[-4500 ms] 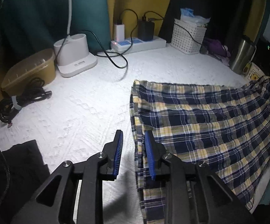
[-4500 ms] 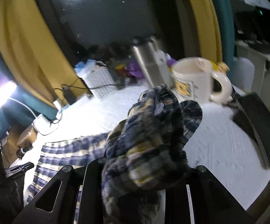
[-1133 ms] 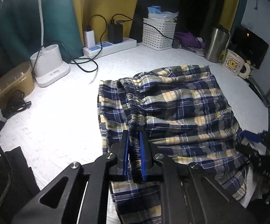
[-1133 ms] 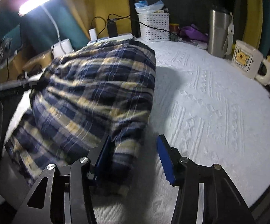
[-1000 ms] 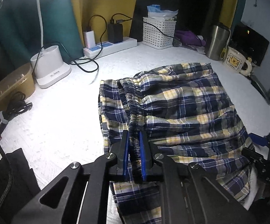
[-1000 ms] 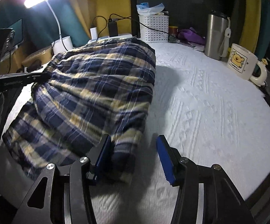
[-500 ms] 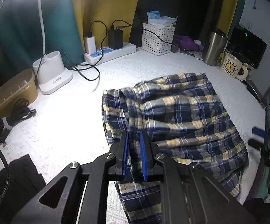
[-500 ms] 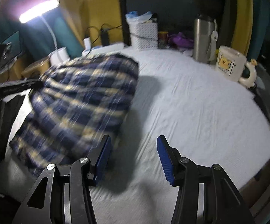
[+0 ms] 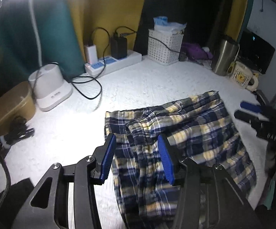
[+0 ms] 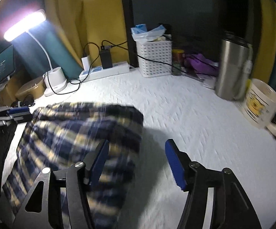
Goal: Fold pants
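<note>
The blue and yellow plaid pants point(image 9: 185, 133) lie folded over on the white textured cover point(image 9: 147, 84). The gathered waistband runs between my left fingers. My left gripper point(image 9: 137, 159) is open above the waistband end and holds nothing. My right gripper point(image 10: 138, 164) is open and empty, raised above the cover at the pants' right edge point(image 10: 77, 133). The right gripper also shows at the right edge of the left wrist view point(image 9: 250, 111). The left gripper shows at the left edge of the right wrist view point(image 10: 14, 113).
At the back stand a white lamp base point(image 9: 50, 87), a power strip with chargers point(image 9: 113, 63), a white basket point(image 9: 164, 45), a steel tumbler point(image 10: 231, 66) and a cream mug point(image 10: 262, 105). A tan box point(image 9: 8, 106) and cables lie far left.
My left gripper has opened and let go of the waistband. My right gripper, open, has lifted and drawn back from the pants. The pants have settled flatter.
</note>
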`<move>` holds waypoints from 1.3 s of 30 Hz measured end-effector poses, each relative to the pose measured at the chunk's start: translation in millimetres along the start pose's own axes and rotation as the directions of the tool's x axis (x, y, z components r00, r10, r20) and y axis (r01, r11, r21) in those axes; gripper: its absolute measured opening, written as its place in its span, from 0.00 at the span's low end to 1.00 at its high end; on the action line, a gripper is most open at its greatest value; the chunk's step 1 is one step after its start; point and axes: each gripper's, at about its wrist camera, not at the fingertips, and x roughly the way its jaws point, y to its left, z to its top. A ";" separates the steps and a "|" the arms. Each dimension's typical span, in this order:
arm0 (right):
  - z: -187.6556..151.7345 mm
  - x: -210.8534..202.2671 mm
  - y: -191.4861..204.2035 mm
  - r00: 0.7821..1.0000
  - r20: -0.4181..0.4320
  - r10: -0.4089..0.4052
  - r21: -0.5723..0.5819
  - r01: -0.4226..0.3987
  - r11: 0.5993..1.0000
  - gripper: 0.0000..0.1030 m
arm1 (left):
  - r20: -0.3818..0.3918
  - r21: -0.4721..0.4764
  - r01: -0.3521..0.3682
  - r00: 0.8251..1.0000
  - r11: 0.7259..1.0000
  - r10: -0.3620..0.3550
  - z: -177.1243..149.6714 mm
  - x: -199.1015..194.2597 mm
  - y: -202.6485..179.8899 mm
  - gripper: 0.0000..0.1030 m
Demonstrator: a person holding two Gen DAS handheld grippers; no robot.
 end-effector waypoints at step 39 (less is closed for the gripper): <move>24.6 37.9 -9.2 0.995 -0.075 -0.063 0.041 0.066 0.997 0.74 | -0.016 -0.023 0.008 1.000 1.000 -0.008 16.7 24.7 17.3 0.49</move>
